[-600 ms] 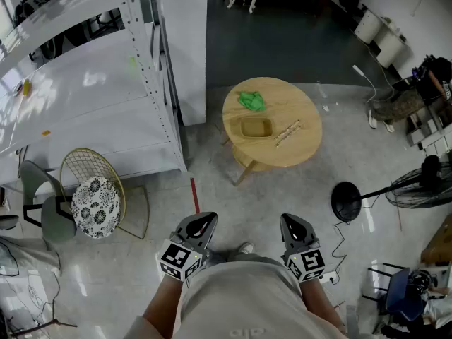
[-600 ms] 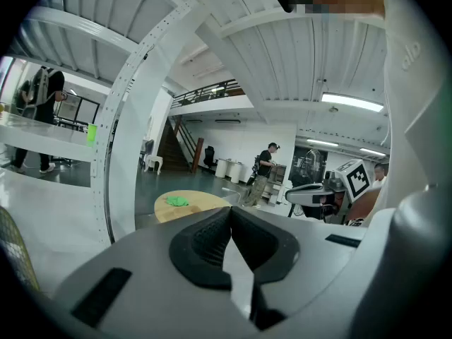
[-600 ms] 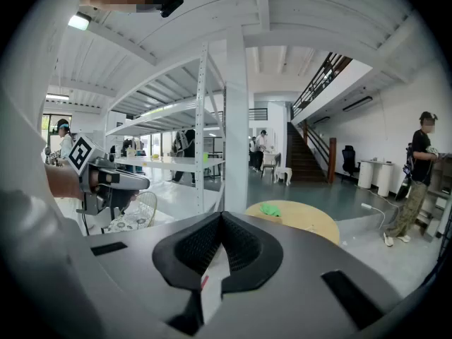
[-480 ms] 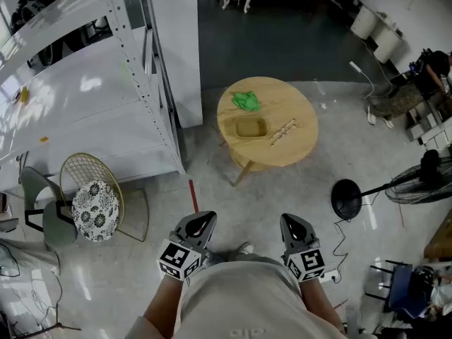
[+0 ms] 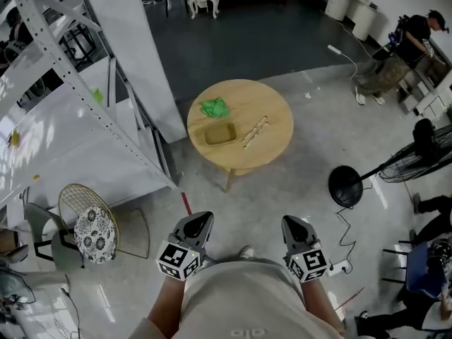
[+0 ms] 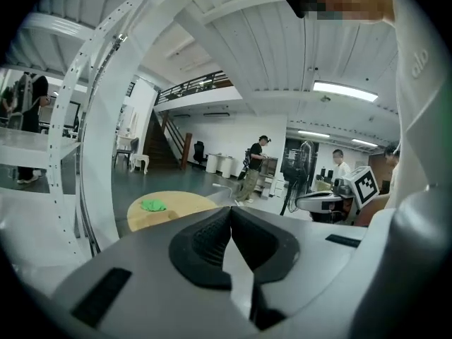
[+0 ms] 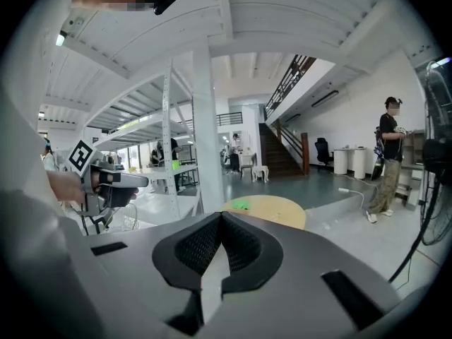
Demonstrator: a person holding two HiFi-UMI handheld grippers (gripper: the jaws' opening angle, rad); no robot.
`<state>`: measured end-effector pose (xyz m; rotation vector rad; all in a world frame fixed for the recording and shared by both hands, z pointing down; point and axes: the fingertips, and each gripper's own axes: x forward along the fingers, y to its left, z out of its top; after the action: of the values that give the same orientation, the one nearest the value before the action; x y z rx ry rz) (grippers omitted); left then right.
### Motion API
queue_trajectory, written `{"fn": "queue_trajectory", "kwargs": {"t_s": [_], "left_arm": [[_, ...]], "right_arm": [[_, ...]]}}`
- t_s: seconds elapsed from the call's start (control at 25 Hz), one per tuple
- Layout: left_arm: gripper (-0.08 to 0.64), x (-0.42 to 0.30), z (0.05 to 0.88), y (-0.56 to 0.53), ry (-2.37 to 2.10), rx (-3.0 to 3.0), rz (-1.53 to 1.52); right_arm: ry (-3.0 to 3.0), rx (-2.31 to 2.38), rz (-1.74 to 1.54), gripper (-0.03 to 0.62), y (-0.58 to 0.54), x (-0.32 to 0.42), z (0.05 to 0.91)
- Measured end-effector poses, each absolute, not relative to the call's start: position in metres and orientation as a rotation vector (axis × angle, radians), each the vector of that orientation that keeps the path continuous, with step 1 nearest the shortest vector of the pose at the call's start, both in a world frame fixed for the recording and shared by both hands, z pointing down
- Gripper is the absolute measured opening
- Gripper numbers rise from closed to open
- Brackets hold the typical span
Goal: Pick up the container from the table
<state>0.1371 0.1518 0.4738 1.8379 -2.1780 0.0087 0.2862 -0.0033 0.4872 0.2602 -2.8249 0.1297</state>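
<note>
The person wears a pale grey-beige shirt (image 5: 240, 299) with faint lettering in the same tone low on the front. A light shoe (image 5: 245, 249) shows just past its hem. The left gripper (image 5: 200, 222) and the right gripper (image 5: 292, 224) have smooth mid-grey shells that taper to a blunt point, each with a dark opening on top. Behind each shell sits a marker cube (image 5: 176, 258) faced with black-and-white squares. In the gripper views the jaws are lined with black ribbed pads (image 6: 208, 242) set in a dark leaf-shaped recess, flanked by narrow black slots (image 6: 102, 296).
</note>
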Motion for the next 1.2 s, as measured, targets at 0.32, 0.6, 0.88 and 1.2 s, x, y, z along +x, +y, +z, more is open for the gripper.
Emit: {"fn": "queue_trajectory", "kwargs": {"t_s": [0.32,0.6,0.88,1.2], "left_arm": [[0.017,0.142,0.475,0.073,-2.116,1.895,0.065],[0.017,0.092,0.487,0.028,-2.052,1.953,0.039],[0.017,-0.012,0.495,0.005,-1.983,2.002,0.054],[0.017,-0.118,0.516,-0.011,-1.847,2.059,0.137]], "right_arm": [[-2.832,0.356,0.173,0.023,-0.069,0.311,0.492],[-2.808,0.428,0.216,0.024,-0.097,0.269,0.506],[-2.792,0.514,0.212,0.023,-0.116,0.176,0.505],[-2.755,0.608,0.224,0.024,-0.115,0.075,0.504]]}}
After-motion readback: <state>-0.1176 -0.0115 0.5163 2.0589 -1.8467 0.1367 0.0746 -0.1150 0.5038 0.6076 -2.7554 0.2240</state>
